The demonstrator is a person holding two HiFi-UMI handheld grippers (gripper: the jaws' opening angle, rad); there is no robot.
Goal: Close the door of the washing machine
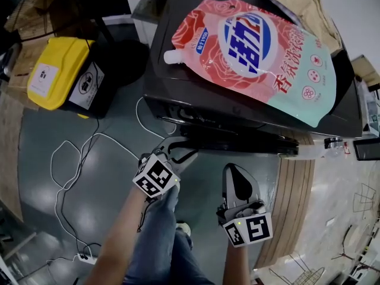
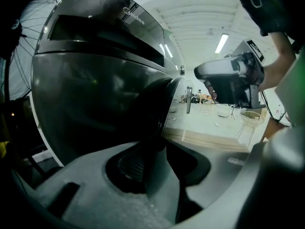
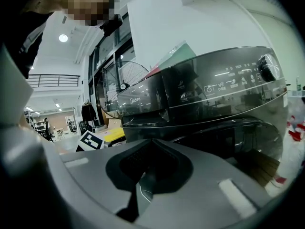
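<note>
Currently your left hand-held gripper (image 2: 157, 152) has its jaws apart, with the free edge of the washing machine door (image 2: 95, 97) between them. Your right hand-held gripper (image 3: 145, 173) is just beside it, jaws together, empty, door ahead.

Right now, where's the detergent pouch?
In the head view, the detergent pouch lies flat on top of the washing machine, spout pointing left, with the beige cloth just beyond it at upper right.
</note>
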